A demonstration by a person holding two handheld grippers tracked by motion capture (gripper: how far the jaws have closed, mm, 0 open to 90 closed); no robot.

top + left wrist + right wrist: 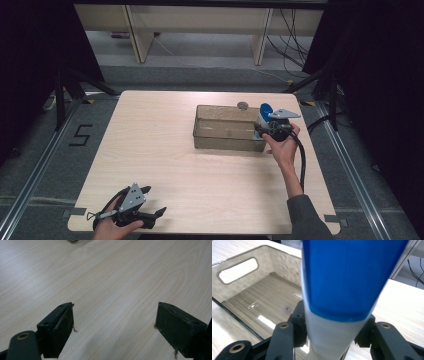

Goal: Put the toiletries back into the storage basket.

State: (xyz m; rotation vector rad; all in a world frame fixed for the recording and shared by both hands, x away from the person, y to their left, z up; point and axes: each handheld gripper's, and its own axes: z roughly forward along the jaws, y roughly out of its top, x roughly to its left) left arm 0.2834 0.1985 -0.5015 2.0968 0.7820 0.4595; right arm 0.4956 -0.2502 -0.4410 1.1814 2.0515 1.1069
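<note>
My right gripper (267,123) has its jaws clamped on a blue-and-white tube (337,290), gripping the white lower part while the blue part rises up and away from the jaws. In the right gripper view the tube stands straight ahead between the two jaws, and just past and to the left of them lies the clear plastic bin (242,290), with a handle slot cut in its far wall. From the high view I see the right hand (282,147) holding that gripper just beside the bin's (227,142) right end, the tube (265,109) poking up above the jaws. A small round grey object (243,105) sits on the counter (165,150) just behind the bin; I cannot tell what it is.

My left gripper (150,204) is well apart from all that, near the counter's front left edge. Its jaws stand wide with nothing between them, just bare wood counter (112,290) ahead and beneath.
</note>
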